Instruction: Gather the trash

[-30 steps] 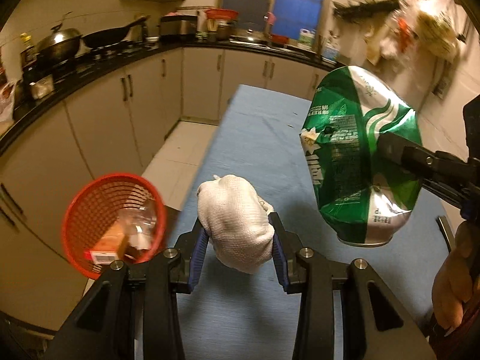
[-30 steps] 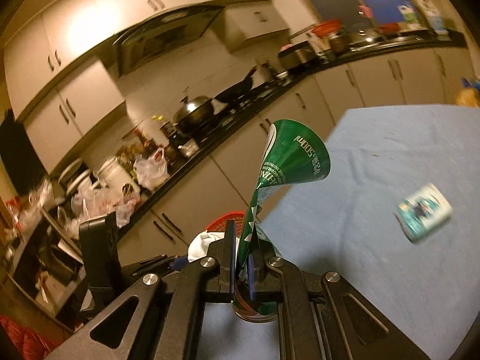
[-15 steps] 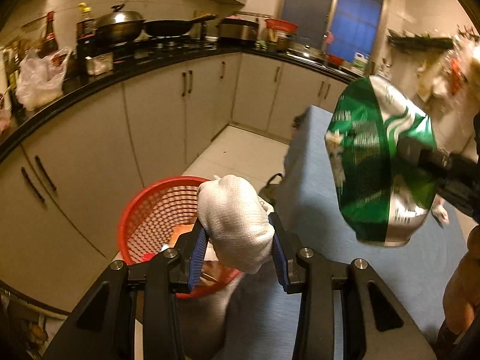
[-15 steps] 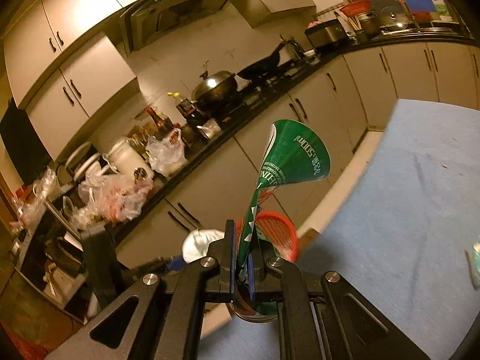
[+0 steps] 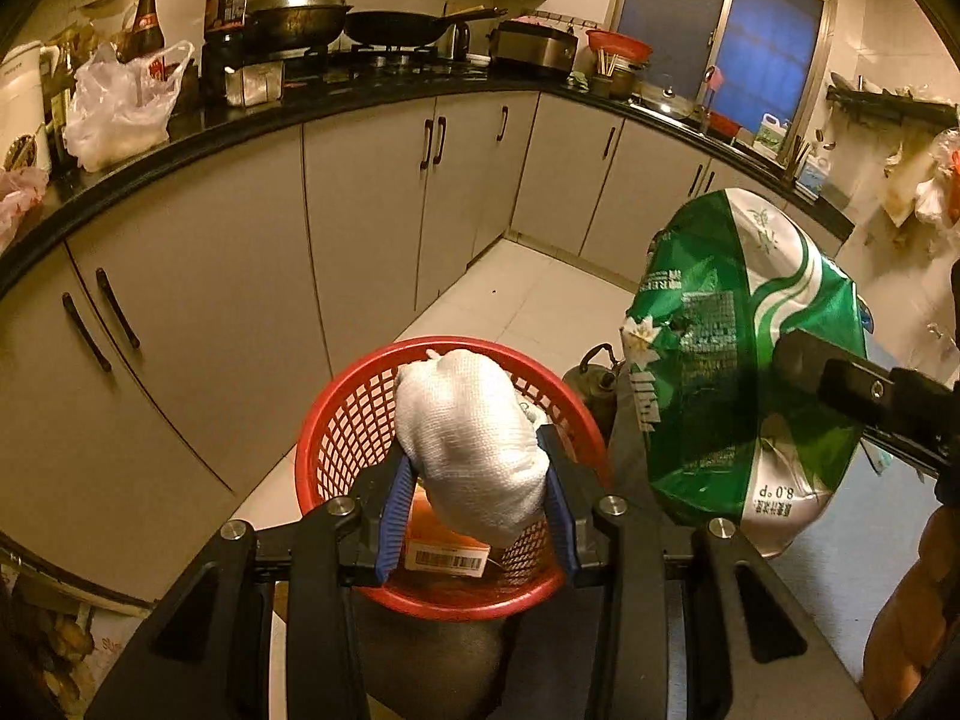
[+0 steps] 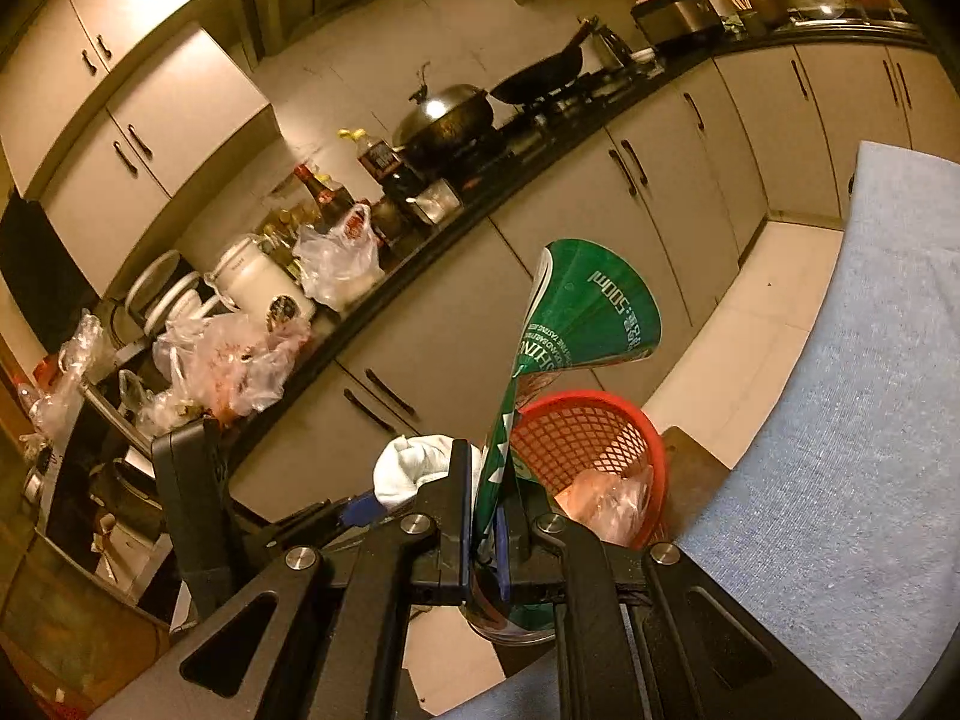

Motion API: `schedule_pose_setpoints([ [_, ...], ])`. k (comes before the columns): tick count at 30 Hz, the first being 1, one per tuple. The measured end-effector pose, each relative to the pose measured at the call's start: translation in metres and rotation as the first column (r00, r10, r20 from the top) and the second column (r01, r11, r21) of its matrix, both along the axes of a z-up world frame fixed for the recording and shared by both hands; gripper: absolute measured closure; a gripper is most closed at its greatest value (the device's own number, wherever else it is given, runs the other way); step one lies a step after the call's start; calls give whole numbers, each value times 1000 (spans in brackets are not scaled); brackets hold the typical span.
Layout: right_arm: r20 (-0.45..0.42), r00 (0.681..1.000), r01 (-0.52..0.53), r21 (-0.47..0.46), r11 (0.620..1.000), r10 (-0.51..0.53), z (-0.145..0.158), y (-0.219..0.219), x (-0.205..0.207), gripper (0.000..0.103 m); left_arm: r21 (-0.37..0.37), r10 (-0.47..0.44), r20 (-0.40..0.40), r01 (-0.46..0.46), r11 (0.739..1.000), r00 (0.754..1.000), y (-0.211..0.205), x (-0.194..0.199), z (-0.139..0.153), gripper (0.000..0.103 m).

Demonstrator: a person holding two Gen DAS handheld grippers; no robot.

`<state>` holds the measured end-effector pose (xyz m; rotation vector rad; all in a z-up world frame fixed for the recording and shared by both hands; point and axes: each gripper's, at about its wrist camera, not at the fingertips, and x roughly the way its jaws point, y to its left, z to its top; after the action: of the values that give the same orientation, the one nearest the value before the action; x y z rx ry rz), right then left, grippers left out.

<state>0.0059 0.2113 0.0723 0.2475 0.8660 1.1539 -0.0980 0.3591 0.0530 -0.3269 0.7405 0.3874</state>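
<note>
Closest in the left wrist view, the left claw [image 5: 474, 498] is clamped on a balled-up white cloth [image 5: 471, 444], its blue-padded fingers [image 5: 393, 504] pressing both sides of the bundle. The cloth hangs directly over the mouth of a red mesh basket [image 5: 342, 438] that stands on the floor below; inside the basket lie an orange box with a barcode label [image 5: 447, 549] and, in the right wrist view, a crumpled clear wrapper [image 6: 606, 495]. Just to the right, the right claw [image 6: 487, 516] is pinched tight on a flattened green and white can [image 5: 738, 360], which stands upright from the fingers and flares out wide at its top; from the left camera the can shows side-on beside the basket, level with the cloth and apart from it. A bare forearm [image 5: 912, 594] shows at the lower right edge. The blue-covered table [image 6: 852, 420] runs along the right side, its near corner next to the basket. Beyond, pale floor tiles [image 5: 540, 294] lead to a row of grey cabinets [image 5: 360, 210] under a dark worktop, which carries a lidded wok [image 5: 297, 12], a frying pan [image 5: 399, 27], bottles and plastic bags [image 5: 120, 108]. A dark window [image 5: 726, 30] is farthest back.
</note>
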Motion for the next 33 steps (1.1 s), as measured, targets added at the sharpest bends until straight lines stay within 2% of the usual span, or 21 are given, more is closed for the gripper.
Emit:
schedule_pose_setpoints([
  [19, -52, 999, -10, -165, 986, 1, -34, 56, 24, 96, -43, 47, -66, -50, 998, 997, 50, 23, -46, 65],
  [33, -65, 998, -33, -250, 968, 18, -55, 79, 26, 96, -102, 24, -101, -35, 994, 995, 66, 38, -69, 64],
])
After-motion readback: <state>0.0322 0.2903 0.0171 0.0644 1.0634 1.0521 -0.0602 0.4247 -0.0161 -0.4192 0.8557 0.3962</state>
